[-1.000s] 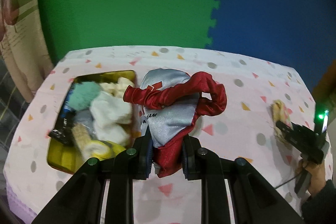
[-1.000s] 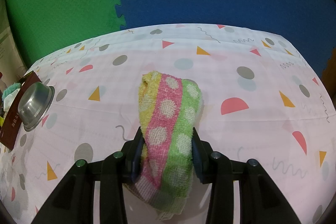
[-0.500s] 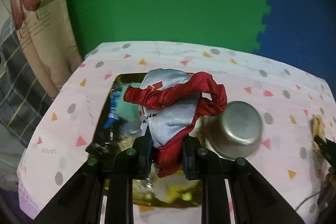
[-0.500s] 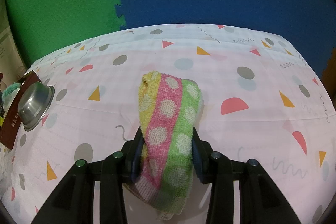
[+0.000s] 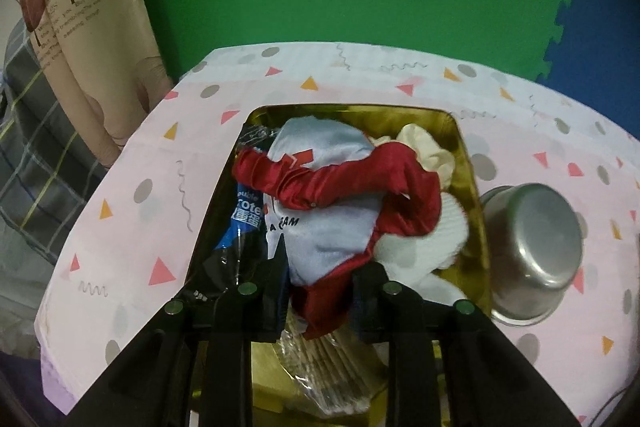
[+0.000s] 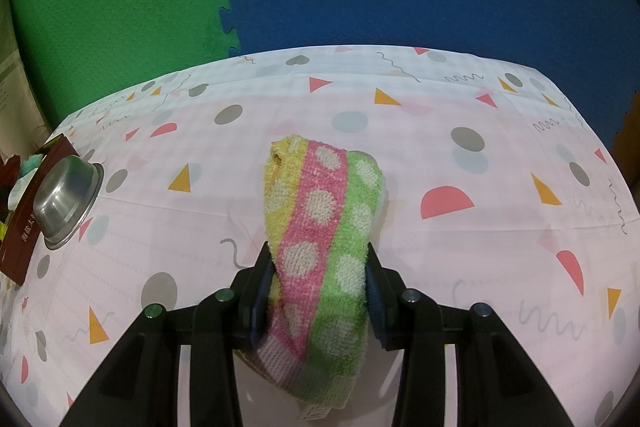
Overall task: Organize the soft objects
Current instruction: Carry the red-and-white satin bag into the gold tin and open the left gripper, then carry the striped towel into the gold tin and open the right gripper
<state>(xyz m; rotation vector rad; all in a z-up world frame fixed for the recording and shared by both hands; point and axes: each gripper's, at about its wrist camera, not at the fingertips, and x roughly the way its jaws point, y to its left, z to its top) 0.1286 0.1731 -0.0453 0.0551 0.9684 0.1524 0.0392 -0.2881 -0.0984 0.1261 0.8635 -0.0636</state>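
At the bottom of the left wrist view, the left gripper (image 5: pixel 318 291) has carried the red and pale grey satin garment (image 5: pixel 332 203) from over the bare tablecloth, where it hung a second ago, to directly above the gold rectangular tray (image 5: pixel 472 187). Its jaws are now opening with the garment's red tail between them; the cloth looks slack at the pads, though whether they have fully let go I cannot tell. This reads as the drop into the tray, so that piece is nearly sorted.

Beyond the jaws, the garment's bulk lies over the tray's contents: a blue and black printed snack packet (image 5: pixel 244 223) at centre left, white knitted socks (image 5: pixel 424 251) at centre right, a cream cloth (image 5: pixel 428 151) toward the far rim. Crinkled clear wrapping (image 5: pixel 320 359) fills the near end under the jaws. The tray is crowded, so the garment may heap up and slide over the rim. An upturned stainless steel bowl (image 5: pixel 536 251) sits at the right of the frame, just beside the tray, close enough to be knocked.

In the right wrist view nothing has changed: the right gripper (image 6: pixel 318 291) pinches the yellow, pink and green dotted terry towel (image 6: pixel 320 227) at lower centre, its far end resting on the pink patterned tablecloth (image 6: pixel 480 247). That towel sits well apart from the tray, seen only at the far left edge beside the bowl.
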